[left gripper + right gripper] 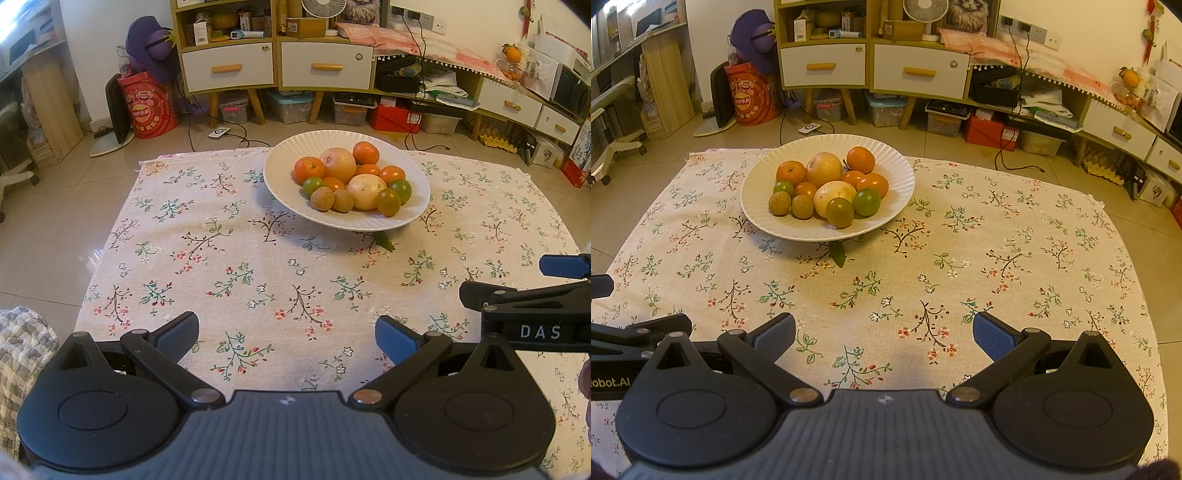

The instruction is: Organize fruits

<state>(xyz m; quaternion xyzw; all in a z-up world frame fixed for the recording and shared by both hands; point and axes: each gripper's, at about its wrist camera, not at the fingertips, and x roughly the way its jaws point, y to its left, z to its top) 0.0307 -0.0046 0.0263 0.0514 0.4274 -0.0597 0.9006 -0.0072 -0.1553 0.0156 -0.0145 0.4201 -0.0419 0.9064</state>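
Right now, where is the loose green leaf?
The green leaf lies on the floral tablecloth, poking out from under the near rim of the white fruit plate, ahead of both open grippers, left of centre in the right wrist view.

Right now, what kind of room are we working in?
Most likely a home living room: a wooden cabinet with white drawers, storage bins beneath it on the tiled floor, and a fruit plate on a floral tablecloth.

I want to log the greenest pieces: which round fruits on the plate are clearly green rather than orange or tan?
Two: the small green fruit at the pile's left, beside the tan ones, and the larger green fruit at front right. The olive-brown one between is duller.
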